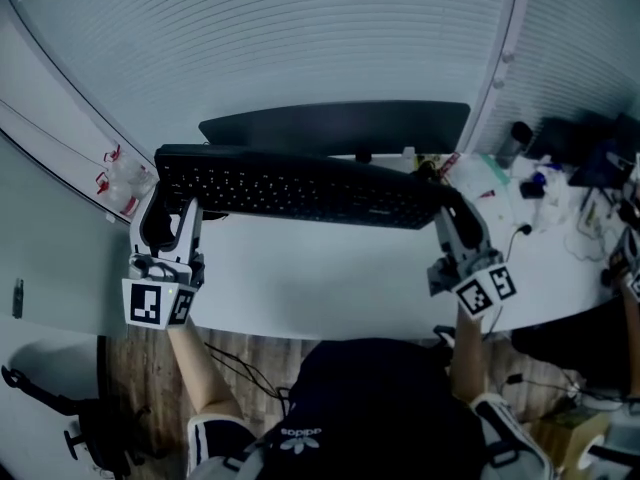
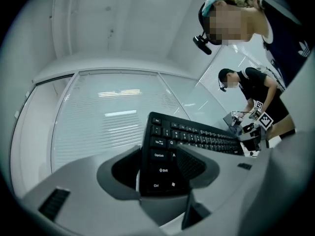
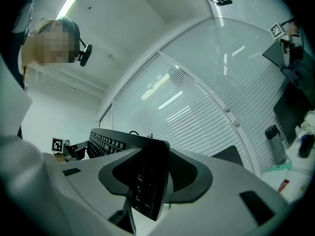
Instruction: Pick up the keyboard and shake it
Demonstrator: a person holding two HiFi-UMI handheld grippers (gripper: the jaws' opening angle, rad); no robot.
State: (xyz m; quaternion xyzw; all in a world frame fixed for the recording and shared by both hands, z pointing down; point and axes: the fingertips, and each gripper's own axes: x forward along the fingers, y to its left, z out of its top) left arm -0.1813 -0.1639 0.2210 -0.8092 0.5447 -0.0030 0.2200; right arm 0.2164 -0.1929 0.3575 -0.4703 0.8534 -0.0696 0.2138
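Note:
A long black keyboard (image 1: 300,190) is held up over the white desk (image 1: 320,278), gripped at both ends. My left gripper (image 1: 168,213) is shut on its left end; in the left gripper view the Ctrl and Shift keys (image 2: 160,173) sit between the grey jaws of that gripper (image 2: 160,156). My right gripper (image 1: 448,208) is shut on the right end. In the right gripper view the keyboard (image 3: 110,140) stands on edge between the jaws of this gripper (image 3: 150,173) and runs away to the left.
A dark monitor (image 1: 340,126) stands just behind the keyboard, before window blinds. The desk's right end holds a bottle (image 1: 512,140) and cluttered items (image 1: 560,168). A clear plastic bag (image 1: 120,183) lies at the left. Another person (image 2: 251,90) with grippers works farther off.

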